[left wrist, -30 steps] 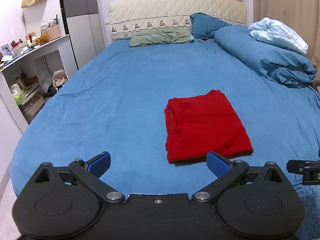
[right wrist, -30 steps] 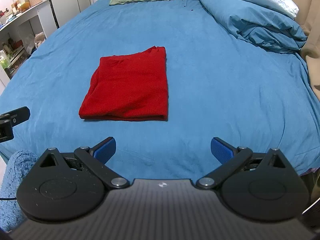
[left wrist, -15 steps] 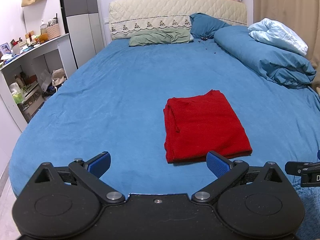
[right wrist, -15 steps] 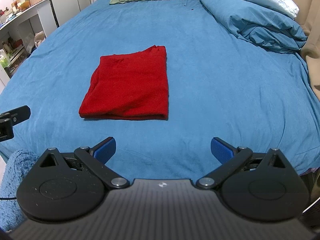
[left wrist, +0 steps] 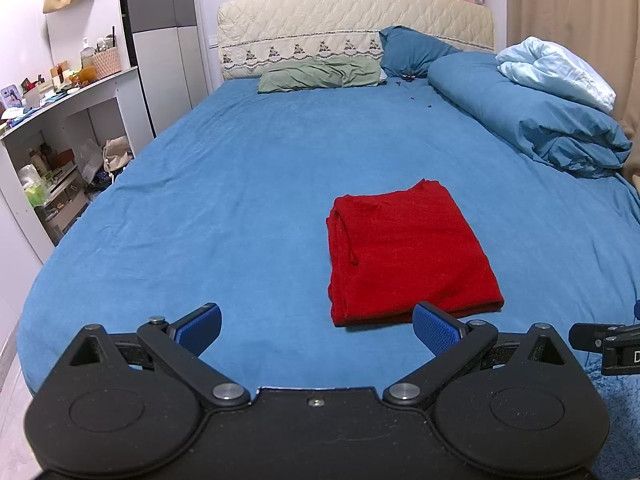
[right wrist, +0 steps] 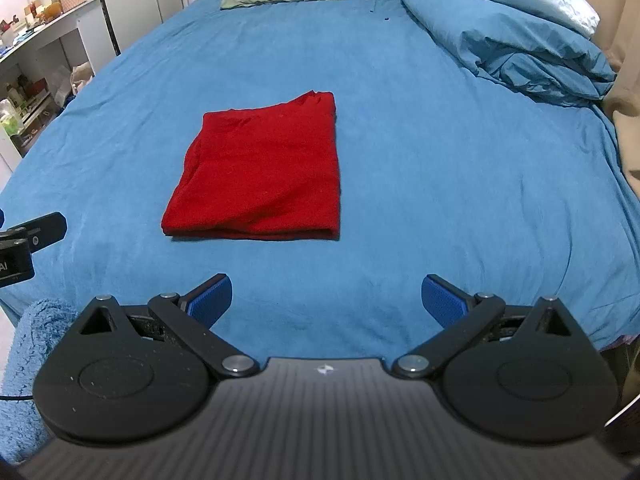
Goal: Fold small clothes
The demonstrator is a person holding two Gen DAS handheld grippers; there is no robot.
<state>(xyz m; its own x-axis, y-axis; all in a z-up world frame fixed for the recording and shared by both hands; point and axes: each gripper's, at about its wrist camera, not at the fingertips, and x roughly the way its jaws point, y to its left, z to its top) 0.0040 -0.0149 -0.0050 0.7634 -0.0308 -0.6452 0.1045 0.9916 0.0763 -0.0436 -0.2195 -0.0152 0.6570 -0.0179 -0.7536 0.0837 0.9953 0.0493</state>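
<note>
A red garment point(left wrist: 404, 248) lies folded into a flat rectangle on the blue bed sheet point(left wrist: 248, 184); it also shows in the right wrist view point(right wrist: 264, 176). My left gripper point(left wrist: 318, 330) is open and empty, held back near the foot of the bed, with the garment just beyond its right finger. My right gripper point(right wrist: 326, 300) is open and empty, also near the foot edge, with the garment ahead and to its left. Neither gripper touches the garment.
A rolled blue duvet point(left wrist: 532, 120) with a pale blue cover lies along the bed's right side. Green and blue pillows point(left wrist: 320, 76) lie at the headboard. White shelves point(left wrist: 52, 128) stand left of the bed. A fluffy blue fabric point(right wrist: 28, 360) shows at the lower left.
Both grippers have drifted very slightly; the garment sits a touch lower in both views. Nothing was gripped or released.
</note>
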